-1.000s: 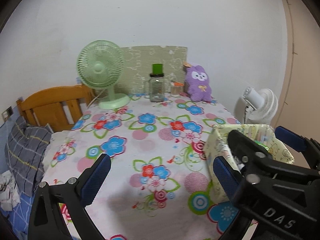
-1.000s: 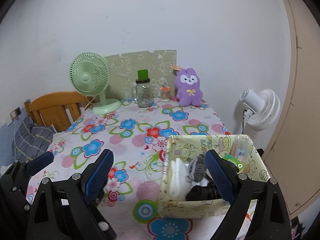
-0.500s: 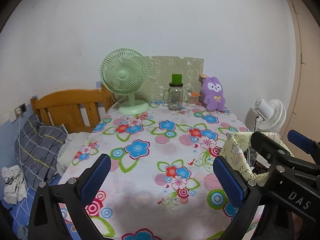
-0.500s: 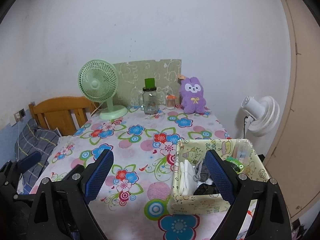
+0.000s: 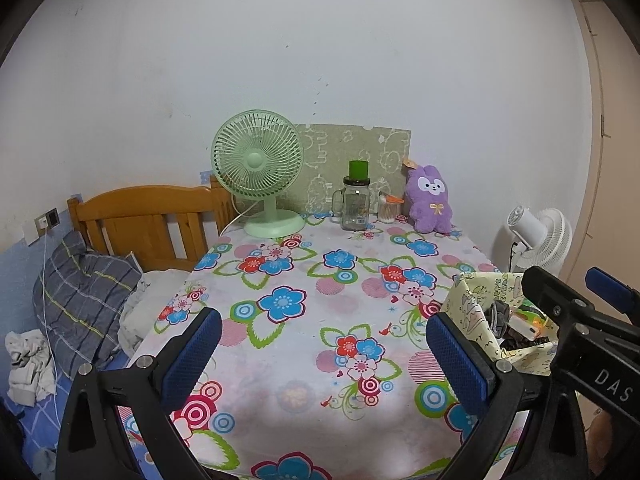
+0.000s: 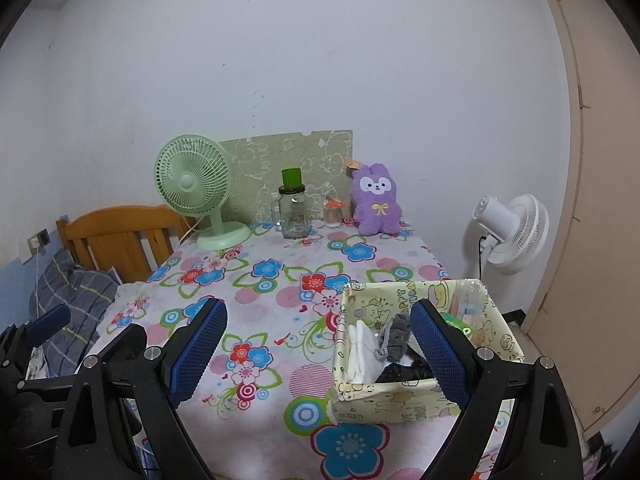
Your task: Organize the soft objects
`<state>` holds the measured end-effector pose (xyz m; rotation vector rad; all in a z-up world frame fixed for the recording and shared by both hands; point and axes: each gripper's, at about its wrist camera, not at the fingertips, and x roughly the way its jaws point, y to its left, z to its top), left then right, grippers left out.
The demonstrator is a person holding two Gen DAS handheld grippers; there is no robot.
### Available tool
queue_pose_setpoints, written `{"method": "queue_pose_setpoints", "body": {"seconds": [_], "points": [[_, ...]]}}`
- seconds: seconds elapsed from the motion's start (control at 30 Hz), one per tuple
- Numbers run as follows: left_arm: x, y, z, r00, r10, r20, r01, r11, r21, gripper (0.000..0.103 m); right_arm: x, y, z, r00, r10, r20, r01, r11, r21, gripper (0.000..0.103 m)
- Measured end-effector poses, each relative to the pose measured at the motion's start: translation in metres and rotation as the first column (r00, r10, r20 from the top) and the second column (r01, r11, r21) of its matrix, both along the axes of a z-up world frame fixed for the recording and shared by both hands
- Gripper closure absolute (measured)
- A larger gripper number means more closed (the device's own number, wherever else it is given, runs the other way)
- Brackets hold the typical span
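The middle of the desk [image 6: 280,320] lies bare, giving open passage. A fabric box [image 6: 420,396] blocks the near right corner; the green fan [image 6: 196,192], jar [image 6: 294,216] and purple plush [image 6: 376,204] line the far edge.

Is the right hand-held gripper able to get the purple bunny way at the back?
Probably yes. The right hand-held gripper is open and empty, and bare tablecloth leads to the purple bunny; the yellow box sits off to its right.

White wall [image 5: 320,60] behind counter [image 5: 312,320] with floral cloth. Wooden bed frame [image 5: 136,220] and grey pillow [image 5: 80,296] at left; white fan [image 6: 508,232] and beige door [image 6: 592,200] at right.
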<state>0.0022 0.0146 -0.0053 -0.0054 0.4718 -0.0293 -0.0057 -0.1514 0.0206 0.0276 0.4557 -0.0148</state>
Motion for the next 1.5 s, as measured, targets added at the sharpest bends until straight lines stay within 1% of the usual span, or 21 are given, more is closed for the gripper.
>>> {"method": "queue_pose_setpoints", "body": {"seconds": [0.7, 1.5], "points": [[0.001, -0.006, 0.003, 1.0, 0.0, 0.011, 0.0, 1.0, 0.002, 0.0, 0.0, -0.011, 0.0, 1.0, -0.003, 0.003, 0.003, 0.999, 0.032, 0.008], [0.002, -0.006, 0.003, 1.0, 0.001, 0.014, -0.001, 1.0, 0.004, 0.0, 0.001, -0.011, -0.001, 1.0, -0.001, 0.004, 0.0, 0.999, 0.032, 0.008]]}}
